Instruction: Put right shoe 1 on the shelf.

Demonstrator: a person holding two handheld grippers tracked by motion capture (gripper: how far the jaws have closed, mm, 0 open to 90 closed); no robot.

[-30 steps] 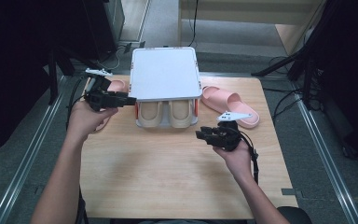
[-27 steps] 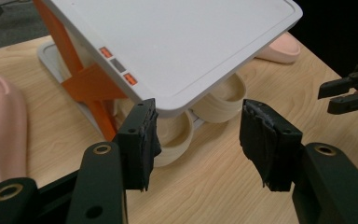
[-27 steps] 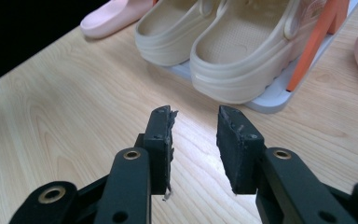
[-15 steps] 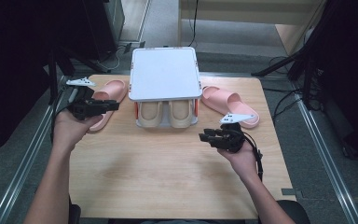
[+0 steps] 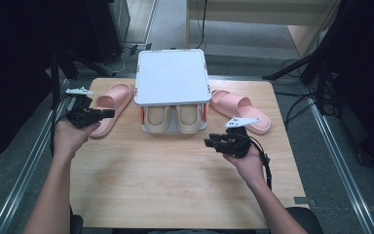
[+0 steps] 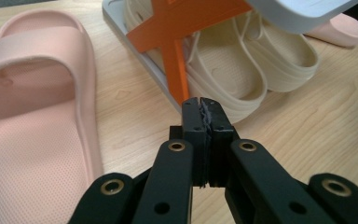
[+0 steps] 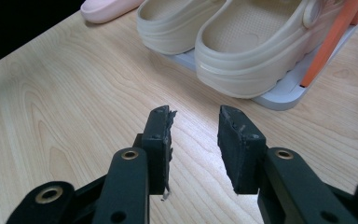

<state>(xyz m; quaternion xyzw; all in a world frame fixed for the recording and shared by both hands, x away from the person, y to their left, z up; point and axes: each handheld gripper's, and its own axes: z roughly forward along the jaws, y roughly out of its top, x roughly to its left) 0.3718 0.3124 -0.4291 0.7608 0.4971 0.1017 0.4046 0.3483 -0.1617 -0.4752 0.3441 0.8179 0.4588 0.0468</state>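
We work at a light wooden table [image 5: 175, 185] with a small two-level shoe rack, white shelves on orange cross supports [image 5: 172, 77]. A pair of beige foam clogs [image 5: 169, 118] sits on its lower level, heels toward us. One pink foam slide sandal [image 5: 108, 107] lies left of the rack, and the other pink slide sandal [image 5: 240, 109] lies right of it.

Our left gripper [image 5: 108, 113] hovers just at the near edge of the left sandal. Its jaws have just been closing, and in the left gripper view the left gripper [image 6: 204, 116] shows both pads pressed together with nothing between them. Our right gripper [image 7: 193, 126] has its jaws apart and empty, low over bare wood in front of the clogs, with the right sandal just beside it.

We judge that the step is to pick up the left sandal. To do this well, we should first open the left jaws again, because closed jaws cannot take anything. Then we bring one jaw inside the sandal's strap or over its side wall, and close firmly. The foam is soft, so the hold should be deep, not at the very edge. The right gripper can wait where it is.
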